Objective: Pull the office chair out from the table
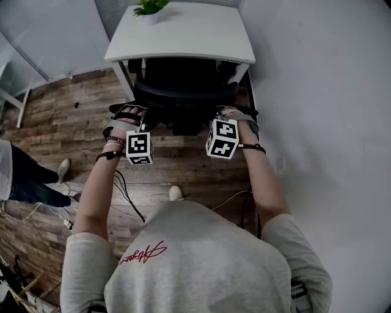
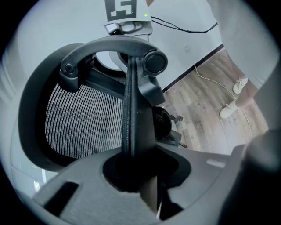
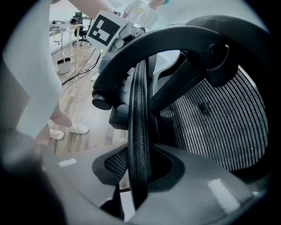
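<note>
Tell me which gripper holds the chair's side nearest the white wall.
The right gripper, clamped on the back edge of the office chair beside the white wall; the left gripper grips the opposite edge, on the wooden floor side.

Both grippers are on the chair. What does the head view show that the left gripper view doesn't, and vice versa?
Head view only: the white rectangular table with a small green potted plant, and the black mesh office chair tucked under it. Left gripper view only: the left gripper shut on the chair's black backrest rim, close up. Both: the chair, the right gripper, the brown wooden plank floor.
</note>
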The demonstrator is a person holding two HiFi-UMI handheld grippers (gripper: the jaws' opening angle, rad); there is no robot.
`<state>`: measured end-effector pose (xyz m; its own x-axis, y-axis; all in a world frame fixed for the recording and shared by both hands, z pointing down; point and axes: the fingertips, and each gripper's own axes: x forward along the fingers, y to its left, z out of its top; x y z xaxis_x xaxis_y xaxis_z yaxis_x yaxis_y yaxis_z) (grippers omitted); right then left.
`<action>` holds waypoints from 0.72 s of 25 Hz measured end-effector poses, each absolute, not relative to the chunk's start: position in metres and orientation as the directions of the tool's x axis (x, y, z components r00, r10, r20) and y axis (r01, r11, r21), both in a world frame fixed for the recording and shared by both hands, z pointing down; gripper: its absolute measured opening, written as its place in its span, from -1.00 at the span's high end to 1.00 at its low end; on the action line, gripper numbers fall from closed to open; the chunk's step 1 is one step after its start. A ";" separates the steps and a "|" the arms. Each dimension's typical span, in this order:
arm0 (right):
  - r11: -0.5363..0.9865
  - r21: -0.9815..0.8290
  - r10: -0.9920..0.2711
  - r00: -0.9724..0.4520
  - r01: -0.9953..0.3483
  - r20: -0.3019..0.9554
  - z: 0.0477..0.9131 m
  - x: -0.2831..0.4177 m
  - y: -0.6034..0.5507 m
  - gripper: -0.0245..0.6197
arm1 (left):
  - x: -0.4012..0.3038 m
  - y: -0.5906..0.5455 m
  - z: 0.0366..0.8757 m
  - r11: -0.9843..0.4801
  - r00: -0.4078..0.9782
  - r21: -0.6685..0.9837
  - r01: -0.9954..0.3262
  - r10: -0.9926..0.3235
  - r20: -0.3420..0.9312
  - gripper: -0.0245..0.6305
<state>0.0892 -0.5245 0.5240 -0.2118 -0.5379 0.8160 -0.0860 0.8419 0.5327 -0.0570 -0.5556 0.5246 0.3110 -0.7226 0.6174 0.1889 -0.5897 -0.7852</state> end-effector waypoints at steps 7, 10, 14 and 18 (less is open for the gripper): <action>0.837 0.540 -0.546 -0.208 -0.086 0.812 0.522 0.090 -0.518 0.60 | -0.056 -0.549 0.523 -0.589 0.314 -0.786 0.188 -0.722 0.616 0.72; 0.836 0.541 -0.547 -0.206 -0.087 0.812 0.522 0.088 -0.515 0.60 | -0.059 -0.546 0.523 -0.589 0.313 -0.786 0.187 -0.722 0.617 0.72; 0.838 0.538 -0.544 -0.203 -0.090 0.814 0.523 0.088 -0.511 0.60 | -0.059 -0.544 0.525 -0.588 0.313 -0.786 0.189 -0.723 0.616 0.72; 0.839 0.537 -0.544 -0.205 -0.091 0.814 0.522 0.087 -0.508 0.60 | -0.060 -0.540 0.523 -0.589 0.314 -0.786 0.189 -0.722 0.617 0.72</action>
